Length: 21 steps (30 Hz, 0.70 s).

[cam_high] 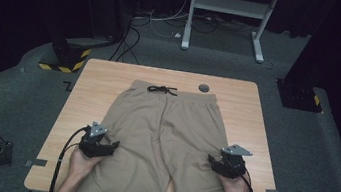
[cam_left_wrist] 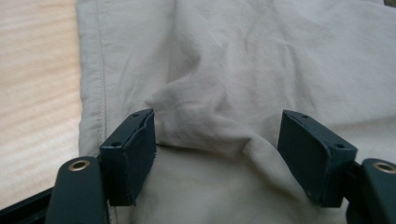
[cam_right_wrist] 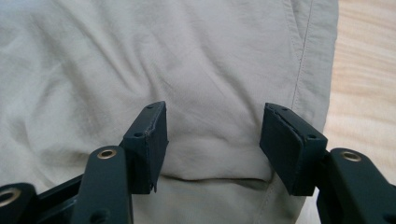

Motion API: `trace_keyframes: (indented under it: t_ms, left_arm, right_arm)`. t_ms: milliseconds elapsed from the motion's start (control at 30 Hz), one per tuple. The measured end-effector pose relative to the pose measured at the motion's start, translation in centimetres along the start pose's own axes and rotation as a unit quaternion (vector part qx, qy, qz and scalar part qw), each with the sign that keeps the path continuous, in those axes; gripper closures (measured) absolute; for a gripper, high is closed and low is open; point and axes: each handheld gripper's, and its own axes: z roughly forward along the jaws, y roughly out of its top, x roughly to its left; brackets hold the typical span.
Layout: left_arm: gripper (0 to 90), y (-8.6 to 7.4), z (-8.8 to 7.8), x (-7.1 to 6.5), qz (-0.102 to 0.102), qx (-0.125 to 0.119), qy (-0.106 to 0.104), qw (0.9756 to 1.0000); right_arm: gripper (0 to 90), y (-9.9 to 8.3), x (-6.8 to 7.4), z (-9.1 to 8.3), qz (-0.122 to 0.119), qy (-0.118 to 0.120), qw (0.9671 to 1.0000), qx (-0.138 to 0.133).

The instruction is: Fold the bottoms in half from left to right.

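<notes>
On the wooden worktop (cam_high: pixel 96 73) the khaki shorts (cam_high: pixel 166 131) lie flat, waistband at the far edge, legs toward the person. If either claw pinches only the top layer, the leg could peel apart or drag crooked. Left claw (cam_left_wrist: pixel 217 154) stands wide open at the shorts' left outer seam, a raised fold between its jaws, probably not yet pressed. Right claw (cam_right_wrist: pixel 212 144) is equally wide at the right seam, gripping nothing.

A light wooden desk (cam_high: pixel 83 89) carries khaki shorts (cam_high: pixel 165 135) spread flat across its middle, waistband toward the far edge, legs reaching the near edge. A small dark round disc (cam_high: pixel 204 87) sits near the far edge.
</notes>
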Motion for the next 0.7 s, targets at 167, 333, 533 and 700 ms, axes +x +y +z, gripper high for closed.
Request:
trace_keyframes:
  t_ms: [167, 333, 533, 700]
  left_arm:
    - [29.4, 2.2, -0.5, -0.4, -0.006, -0.029, -0.005, 0.9996]
    - [29.6, 5.0, 1.2, -1.1, -0.003, -0.033, -0.01, 0.9994]
    - [30.2, 5.4, 4.3, -0.6, -0.021, -0.004, -0.007, 0.9997]
    - [31.1, 4.1, 4.4, -0.7, -0.028, -0.011, -0.005, 0.9995]
  right_arm:
    - [43.1, 1.1, 0.5, -0.5, 0.0, -0.012, 0.9997, -0.019]
    - [46.1, 4.0, 1.2, 0.9, 0.011, 0.003, 0.9995, -0.031]
    - [47.3, 5.3, 1.5, 3.8, 0.016, 0.001, 0.9999, -0.004]
    - [47.0, 4.2, 1.7, 4.0, 0.004, -0.008, 0.9999, 0.01]
